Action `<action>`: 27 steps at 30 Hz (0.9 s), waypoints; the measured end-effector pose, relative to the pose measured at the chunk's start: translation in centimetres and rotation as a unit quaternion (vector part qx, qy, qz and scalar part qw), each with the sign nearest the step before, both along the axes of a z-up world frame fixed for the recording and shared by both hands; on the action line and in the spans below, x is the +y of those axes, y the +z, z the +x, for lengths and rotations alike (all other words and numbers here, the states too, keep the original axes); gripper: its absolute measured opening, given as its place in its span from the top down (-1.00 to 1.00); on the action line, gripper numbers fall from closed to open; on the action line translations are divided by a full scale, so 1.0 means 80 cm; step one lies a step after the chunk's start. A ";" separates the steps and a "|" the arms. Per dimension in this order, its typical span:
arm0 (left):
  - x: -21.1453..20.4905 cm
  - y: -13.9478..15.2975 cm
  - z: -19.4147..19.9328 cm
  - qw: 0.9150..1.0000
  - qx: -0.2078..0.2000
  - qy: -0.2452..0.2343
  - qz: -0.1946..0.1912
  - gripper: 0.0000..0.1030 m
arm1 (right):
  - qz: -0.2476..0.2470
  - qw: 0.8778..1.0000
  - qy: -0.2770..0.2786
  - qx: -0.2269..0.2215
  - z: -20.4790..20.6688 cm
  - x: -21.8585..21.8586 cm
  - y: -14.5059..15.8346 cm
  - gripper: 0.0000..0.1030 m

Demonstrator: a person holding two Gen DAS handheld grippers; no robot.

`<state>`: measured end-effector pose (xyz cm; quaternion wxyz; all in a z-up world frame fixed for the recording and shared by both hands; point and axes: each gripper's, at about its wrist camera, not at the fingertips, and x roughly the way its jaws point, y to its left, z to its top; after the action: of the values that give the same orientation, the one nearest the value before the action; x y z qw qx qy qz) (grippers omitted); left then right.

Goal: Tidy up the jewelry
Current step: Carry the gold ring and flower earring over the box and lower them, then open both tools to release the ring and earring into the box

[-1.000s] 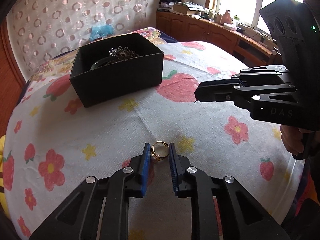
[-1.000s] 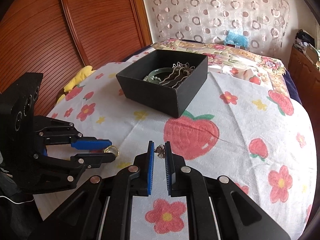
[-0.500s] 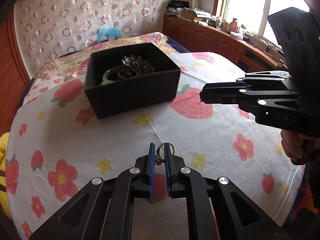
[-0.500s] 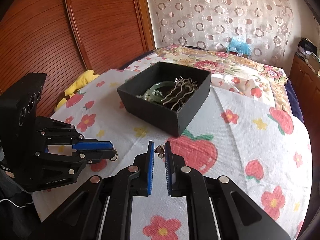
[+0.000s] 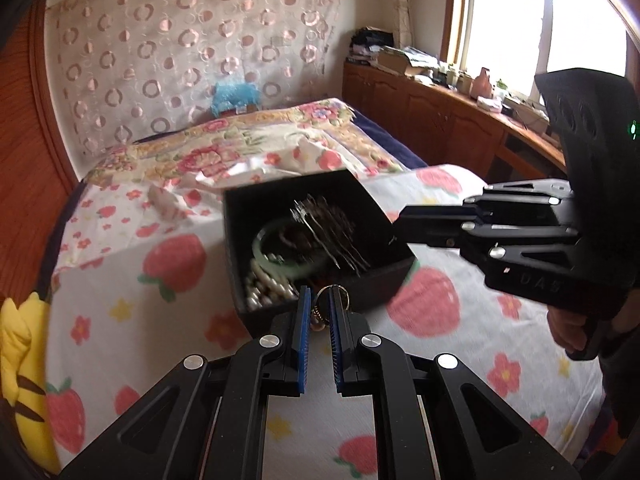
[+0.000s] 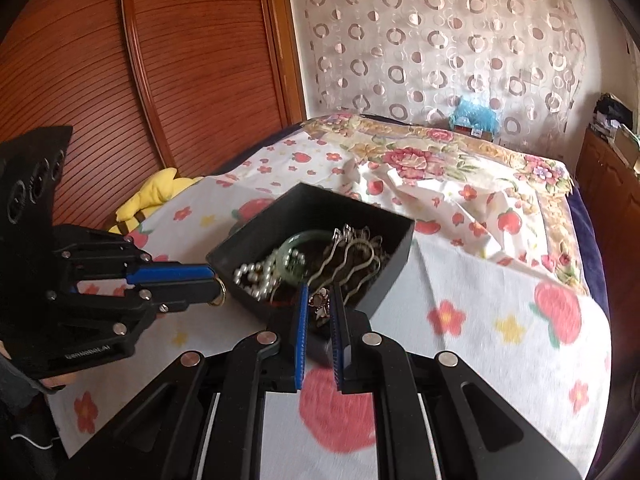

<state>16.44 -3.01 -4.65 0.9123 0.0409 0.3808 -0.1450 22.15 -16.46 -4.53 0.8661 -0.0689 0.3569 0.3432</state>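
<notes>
Left gripper [image 5: 320, 310], jaws clamped on a gold ring [image 5: 335, 303], and right gripper [image 6: 320, 306], jaws pinching a small earring [image 6: 319, 304], both at the near rim of the black box [image 6: 396, 256] of jewelry on the bed [image 6: 520, 340].

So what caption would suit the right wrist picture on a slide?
Right gripper holds a small flower-shaped trinket at the black box of jewelry; left gripper brings a gold ring.

A home bedroom.
A bed [image 6: 500, 280] under a strawberry-print sheet, a slatted wooden wardrobe [image 6: 180, 60], a patterned curtain [image 5: 180, 60] and cluttered wooden cabinets [image 5: 432, 120] below a window [image 5: 512, 20].
</notes>
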 end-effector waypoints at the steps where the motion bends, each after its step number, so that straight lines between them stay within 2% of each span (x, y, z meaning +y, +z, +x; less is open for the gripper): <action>1: 0.003 0.003 0.004 1.000 -0.002 0.002 0.000 0.84 | -0.001 1.000 0.000 -0.002 0.004 0.002 0.000 0.77; 10: 0.017 0.007 0.037 1.000 -0.008 0.018 0.004 0.84 | -0.007 1.000 -0.008 0.005 0.029 0.012 -0.010 0.74; 11: 0.019 0.007 0.039 1.000 -0.009 0.019 0.004 0.84 | -0.006 1.000 -0.008 0.007 0.030 0.012 -0.011 0.71; 13: 0.020 0.005 0.045 1.000 -0.009 0.021 0.003 0.84 | -0.004 1.000 -0.009 0.006 0.029 0.010 -0.011 0.40; 14: 0.020 0.005 0.049 1.000 -0.009 0.023 0.003 0.84 | -0.004 1.000 -0.010 0.007 0.031 0.010 -0.011 0.37; 27: 0.024 -0.001 0.089 0.999 -0.002 0.045 -0.008 0.81 | 0.006 0.999 -0.037 0.006 0.012 -0.019 -0.009 0.37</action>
<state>23.57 -1.12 -4.73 0.9188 0.0166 0.3794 -0.1073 23.08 -17.95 -5.26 0.8765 -0.0484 0.3619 0.3137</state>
